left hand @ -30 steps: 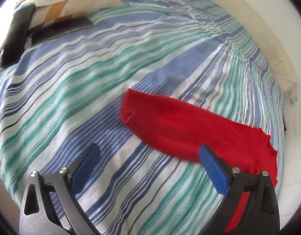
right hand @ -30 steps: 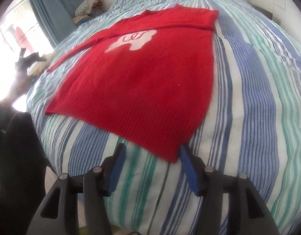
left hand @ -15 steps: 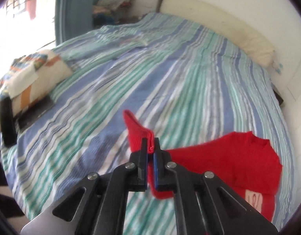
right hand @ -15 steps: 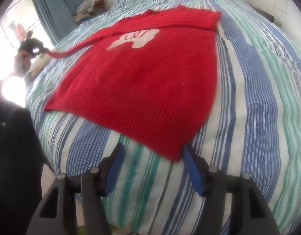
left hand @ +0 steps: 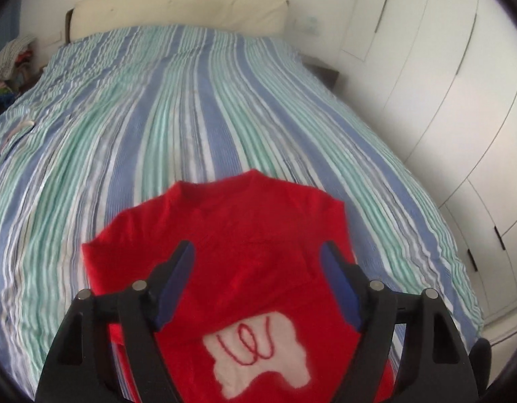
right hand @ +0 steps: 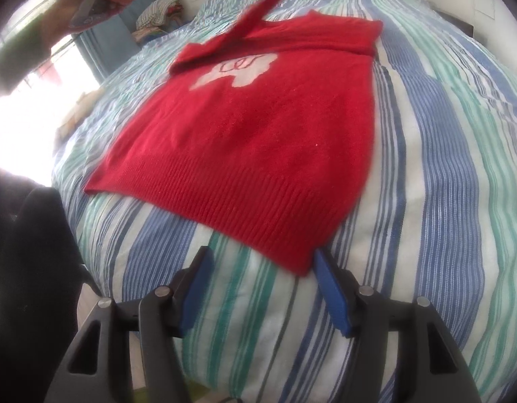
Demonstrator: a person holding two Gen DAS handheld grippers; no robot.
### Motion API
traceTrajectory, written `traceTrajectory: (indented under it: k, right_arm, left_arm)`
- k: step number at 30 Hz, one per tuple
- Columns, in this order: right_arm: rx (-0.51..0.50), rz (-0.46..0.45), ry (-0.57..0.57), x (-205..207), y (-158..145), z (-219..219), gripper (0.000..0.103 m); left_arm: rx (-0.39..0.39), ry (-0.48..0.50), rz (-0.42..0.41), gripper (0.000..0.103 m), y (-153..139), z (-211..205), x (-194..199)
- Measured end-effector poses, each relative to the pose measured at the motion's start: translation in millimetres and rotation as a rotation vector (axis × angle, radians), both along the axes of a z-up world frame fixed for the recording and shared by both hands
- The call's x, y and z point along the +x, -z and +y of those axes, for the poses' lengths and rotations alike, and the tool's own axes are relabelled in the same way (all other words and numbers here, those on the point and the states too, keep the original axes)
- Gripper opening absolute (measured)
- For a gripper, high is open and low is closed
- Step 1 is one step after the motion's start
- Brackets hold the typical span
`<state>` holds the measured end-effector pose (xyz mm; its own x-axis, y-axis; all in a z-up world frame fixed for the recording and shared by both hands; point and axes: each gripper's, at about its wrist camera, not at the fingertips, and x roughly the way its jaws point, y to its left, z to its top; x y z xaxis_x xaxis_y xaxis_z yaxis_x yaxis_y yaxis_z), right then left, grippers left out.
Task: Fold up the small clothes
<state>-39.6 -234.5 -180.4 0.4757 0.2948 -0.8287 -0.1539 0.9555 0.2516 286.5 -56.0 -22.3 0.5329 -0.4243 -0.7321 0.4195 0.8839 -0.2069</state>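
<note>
Sweater [right hand: 258, 141]: red, with a white patch on the chest, lying flat on the striped bedspread [right hand: 443, 174]; hem near, collar far.
Sleeve [right hand: 245, 27]: left one, lying slantwise over the chest toward the collar, its cuff blurred.
Left gripper [left hand: 256, 280]: above the chest, jaws just sprung apart, nothing between the blue pads.
Right gripper [right hand: 262, 288]: jaws apart, set either side of the hem's near right corner; not pinching.
Headboard [left hand: 177, 6]: cream, far end.
Wardrobe [left hand: 443, 84]: white, right.
</note>
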Motion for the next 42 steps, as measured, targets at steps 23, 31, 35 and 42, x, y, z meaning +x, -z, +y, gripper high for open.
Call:
traceTrajectory:
  k: [23, 31, 35, 42]
  right_arm:
    - [0.324, -0.018, 0.138, 231.2, -96.0, -63.8, 0.062]
    - [0.349, 0.214, 0.258, 347.2, -6.0, -57.2, 0.012]
    - [0.183, 0.047, 0.236, 328.0, -42.5, -46.6, 0.006]
    - [0.055, 0.109, 0.305, 324.9, -20.0, -51.0, 0.02]
  left_arm:
    - [0.046, -0.315, 0.016, 0.084, 166.4, 136.4, -79.8]
    - [0.027, -0.305, 0.007, 0.088, 172.6, 141.2, -79.7]
    - [0.026, -0.302, 0.002, 0.091, 175.6, 140.9, -77.6]
    - [0.084, -0.301, 0.03, 0.094, 167.0, 134.5, -75.0]
